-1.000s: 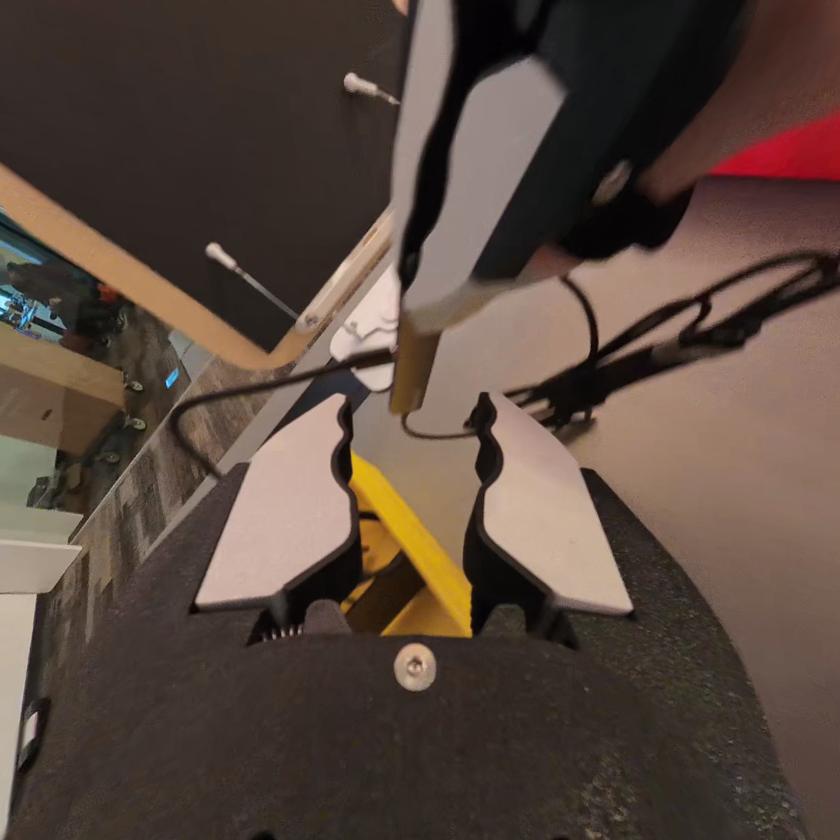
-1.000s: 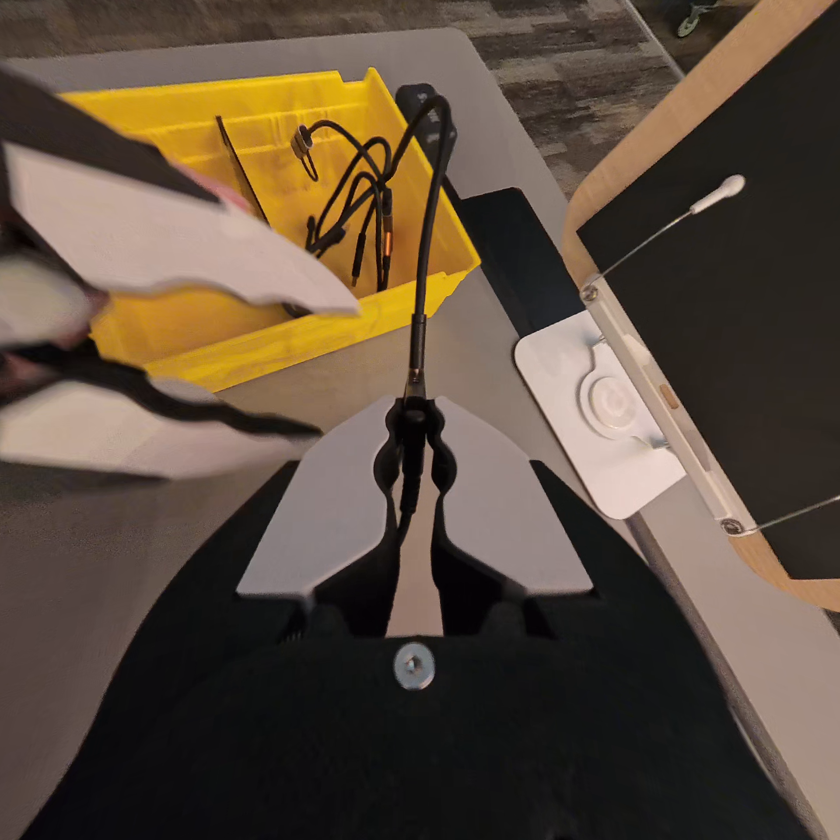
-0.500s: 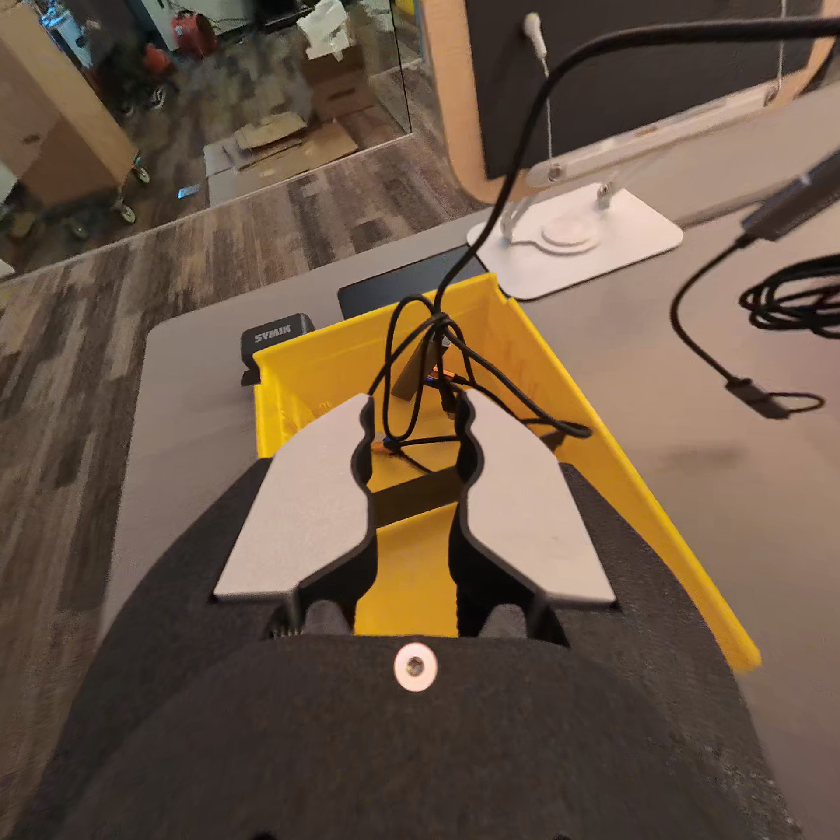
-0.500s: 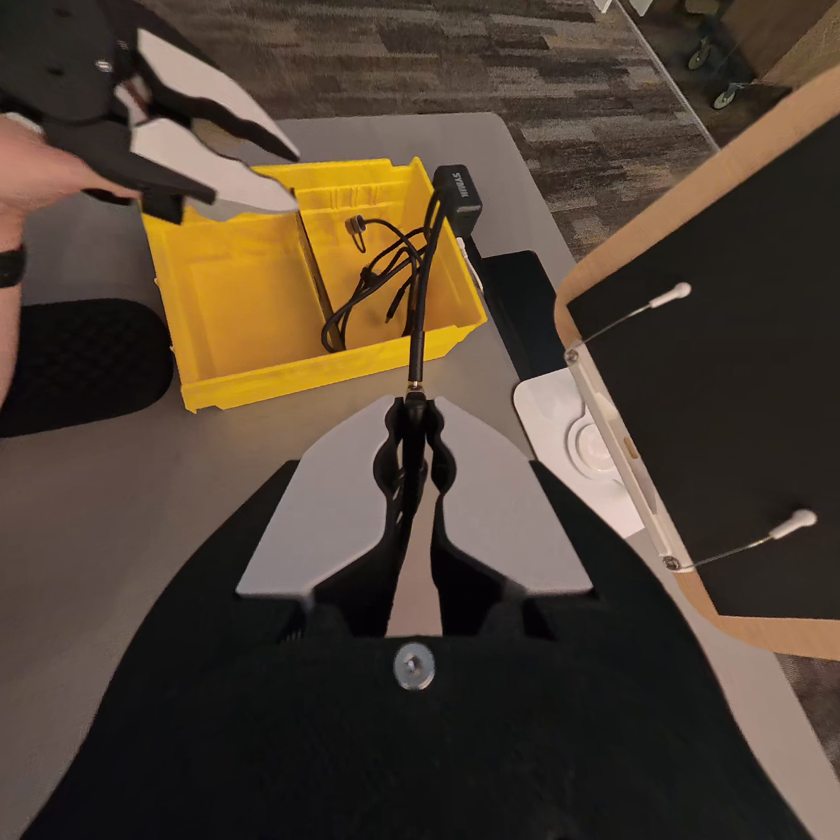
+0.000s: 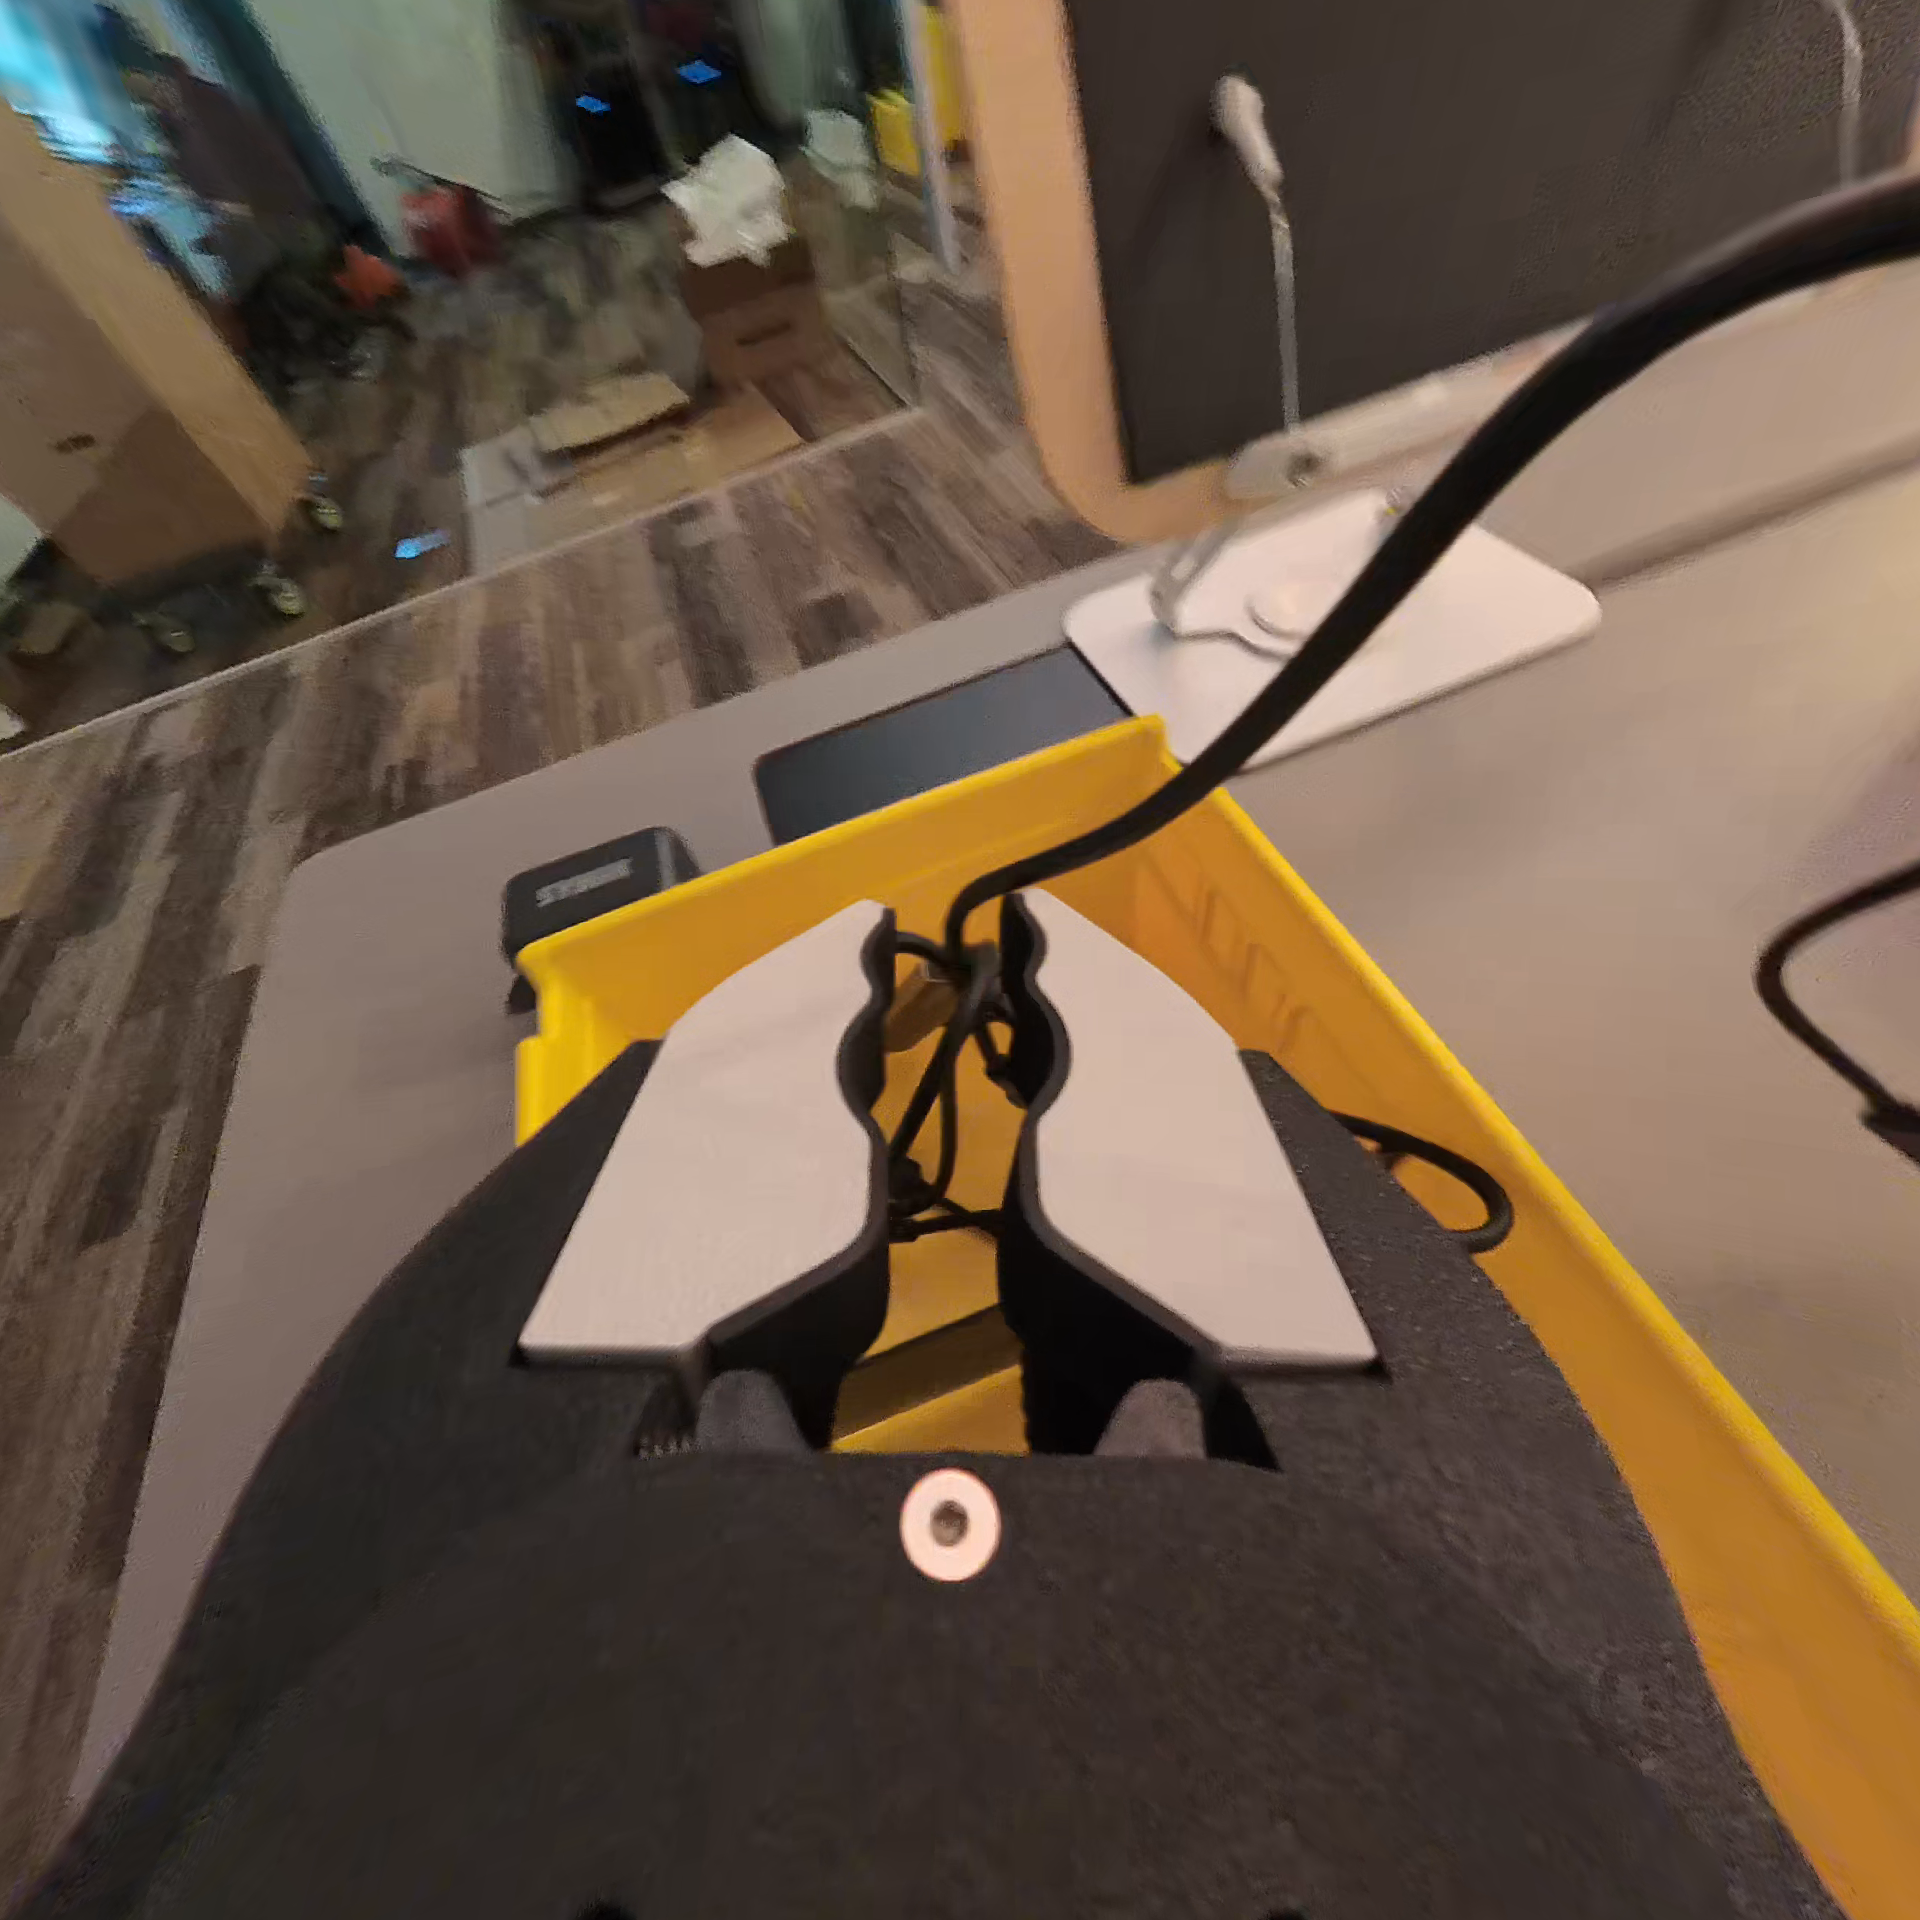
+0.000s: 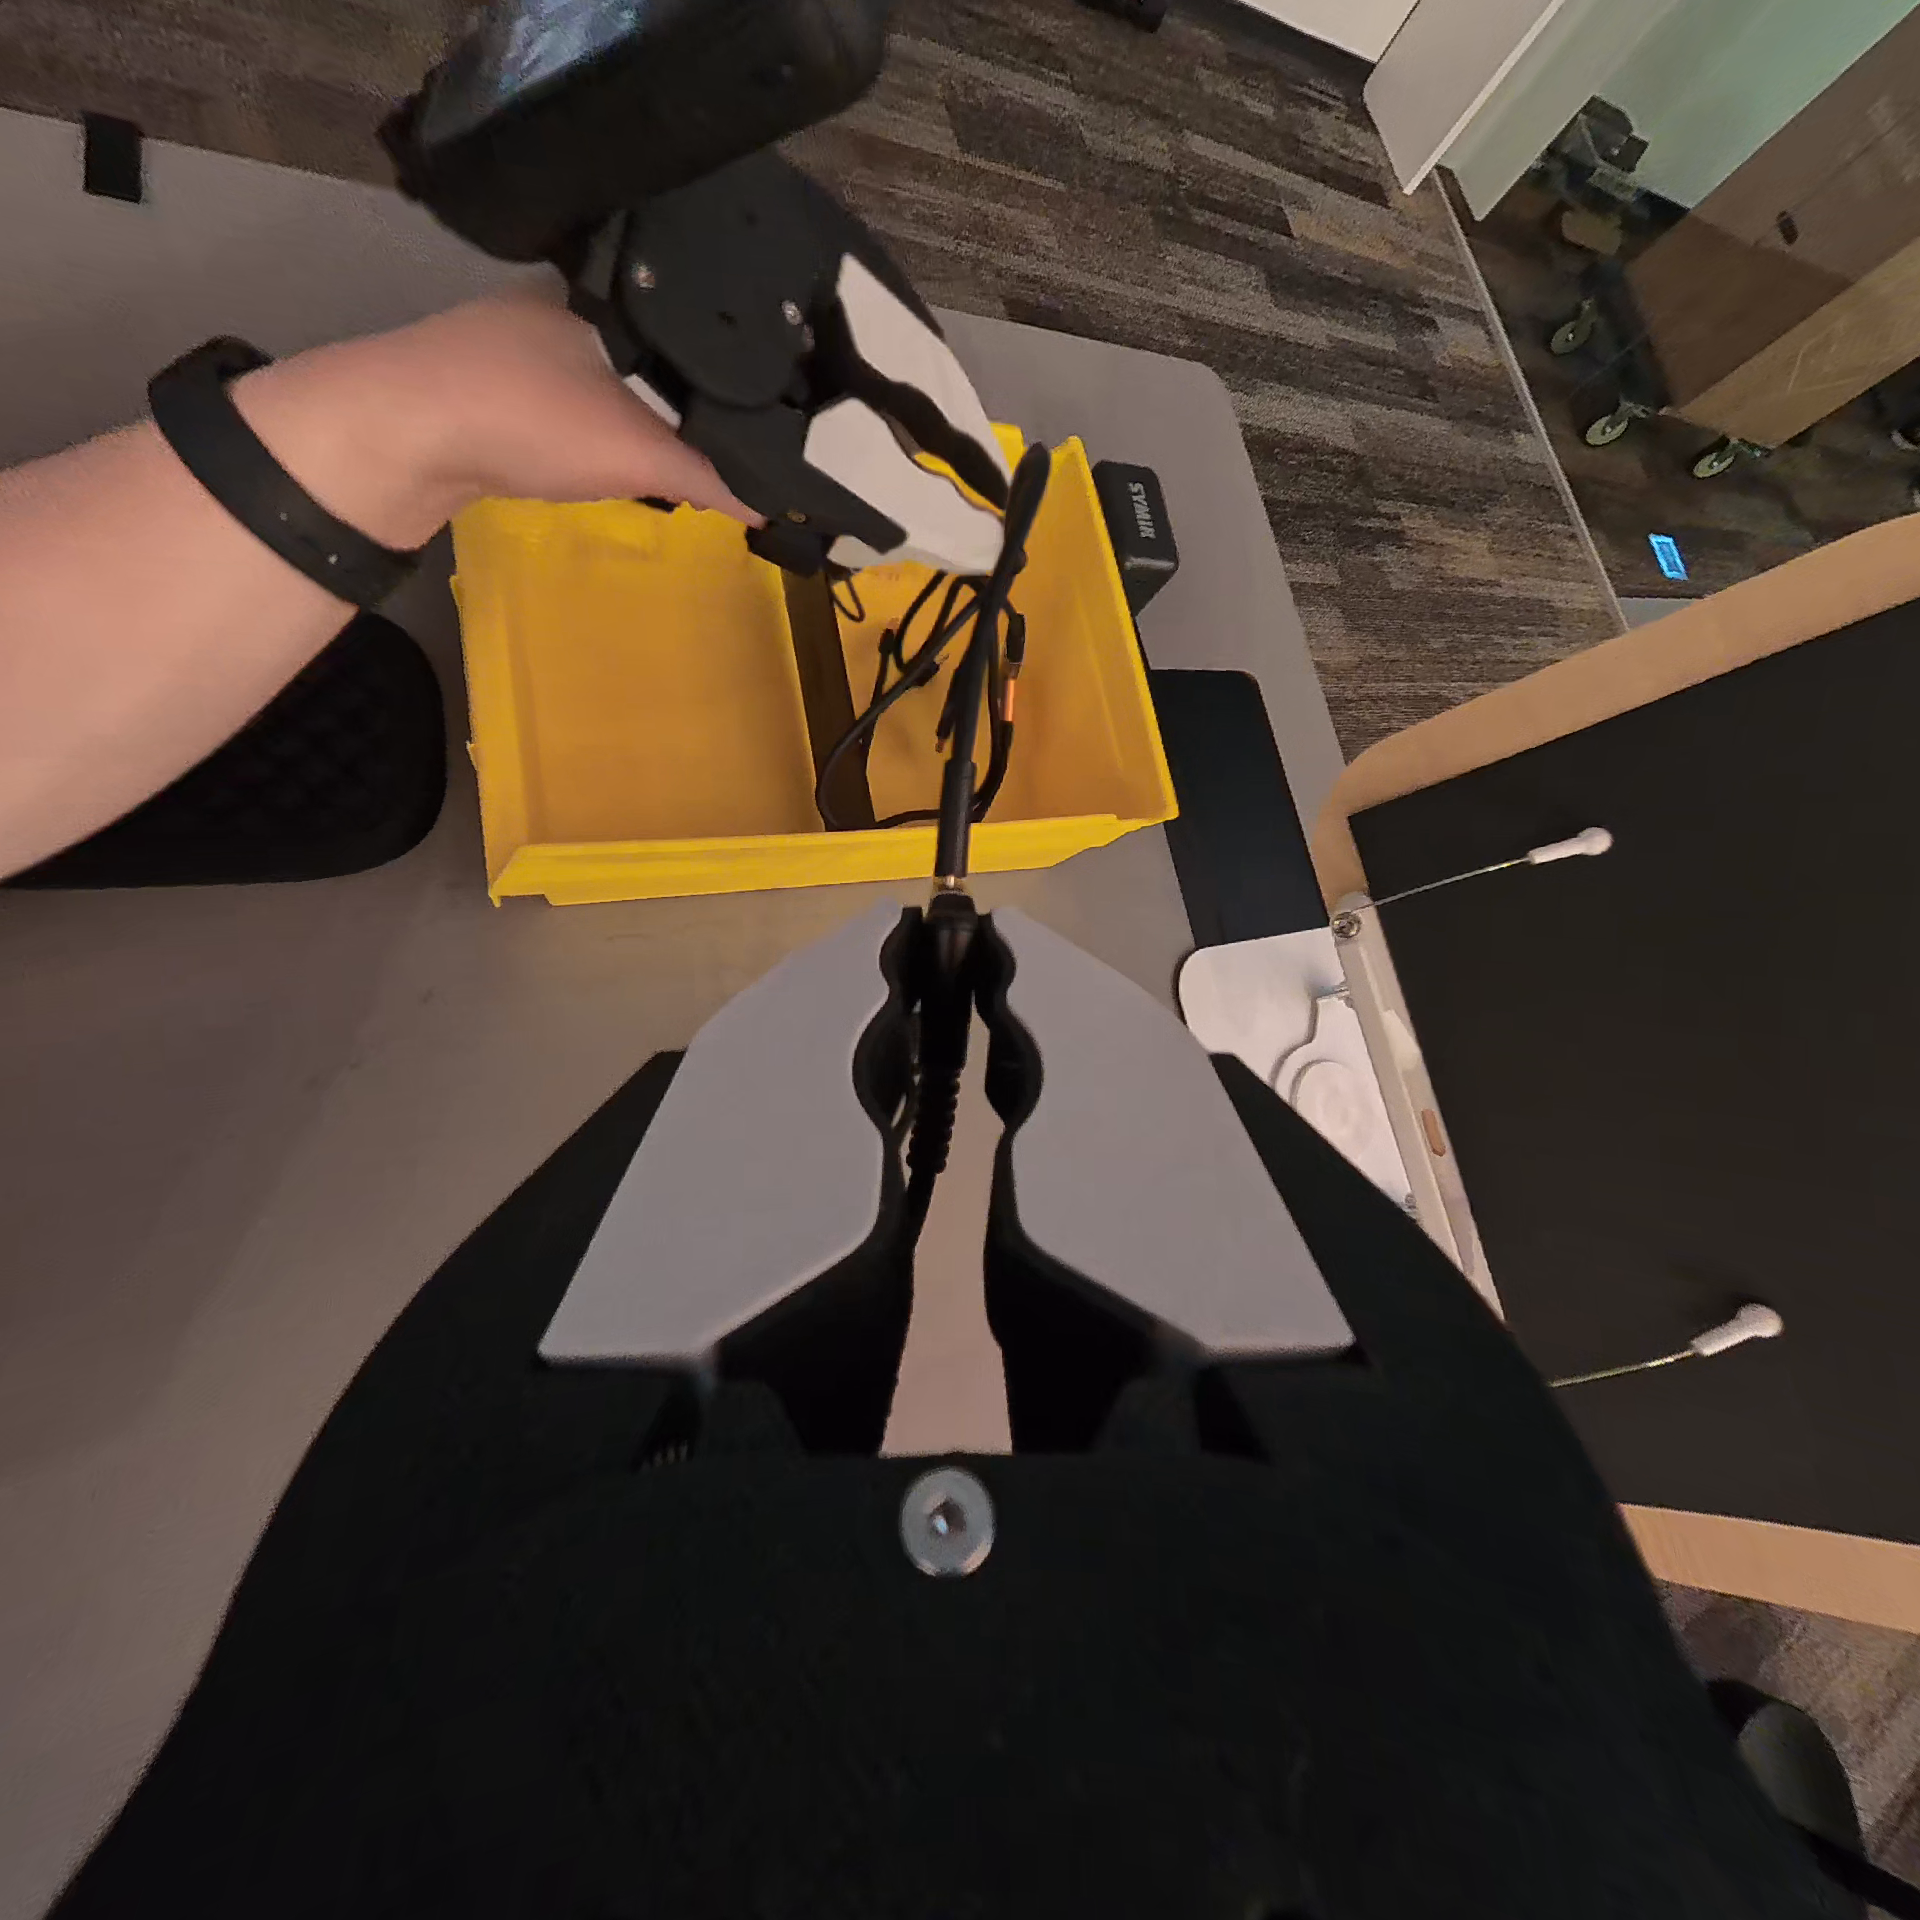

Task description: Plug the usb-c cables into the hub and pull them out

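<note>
With the right tongs clamped on a black plug, the narrowly parted left tongs should pinch one cable, avoiding the tangle.

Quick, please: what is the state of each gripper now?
Left gripper: narrowed around bin cables; grip cannot be told.
Right gripper: closed on black cable plug.

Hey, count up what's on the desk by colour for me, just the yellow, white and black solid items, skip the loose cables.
Yellow: 1, the divided bin.
White: 1, the flat stand base.
Black: 2, the small black block behind the bin and the flat black pad beside the bin.
Total: 4
</note>
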A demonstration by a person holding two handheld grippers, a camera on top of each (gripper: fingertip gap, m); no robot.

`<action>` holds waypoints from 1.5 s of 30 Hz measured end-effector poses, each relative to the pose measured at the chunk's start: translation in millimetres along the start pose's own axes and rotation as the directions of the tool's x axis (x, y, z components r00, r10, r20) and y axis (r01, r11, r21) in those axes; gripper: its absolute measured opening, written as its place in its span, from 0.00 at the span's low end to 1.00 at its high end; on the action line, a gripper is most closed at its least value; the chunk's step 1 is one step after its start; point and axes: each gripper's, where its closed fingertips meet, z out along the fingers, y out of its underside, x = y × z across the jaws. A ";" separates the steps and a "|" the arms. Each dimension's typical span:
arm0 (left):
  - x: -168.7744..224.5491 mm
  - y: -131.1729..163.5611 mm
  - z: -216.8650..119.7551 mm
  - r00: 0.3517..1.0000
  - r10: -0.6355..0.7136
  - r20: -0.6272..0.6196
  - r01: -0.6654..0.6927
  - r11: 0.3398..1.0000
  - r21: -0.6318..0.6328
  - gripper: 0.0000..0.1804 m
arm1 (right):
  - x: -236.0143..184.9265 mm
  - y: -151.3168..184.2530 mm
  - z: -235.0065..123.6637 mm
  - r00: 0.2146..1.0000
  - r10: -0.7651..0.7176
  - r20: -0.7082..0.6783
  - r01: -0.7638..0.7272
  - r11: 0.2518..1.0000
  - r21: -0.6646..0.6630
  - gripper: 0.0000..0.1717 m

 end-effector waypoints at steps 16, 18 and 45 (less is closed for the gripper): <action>2.3 -30.9 22.4 0.853 0.519 -0.058 -0.520 0.835 -0.179 0.02 | 38.4 39.4 -19.9 0.988 0.143 -0.063 -0.140 0.989 0.039 0.06; 2.9 -42.5 19.9 0.828 0.555 -0.080 -0.559 0.805 -0.200 0.03 | 43.5 51.3 -17.0 0.980 0.191 -0.061 -0.187 0.980 0.065 0.06; 23.0 34.4 42.3 0.864 0.312 -0.396 -0.410 0.891 -0.193 0.19 | 67.1 81.9 -26.0 0.964 0.254 -0.074 -0.223 0.932 0.286 0.06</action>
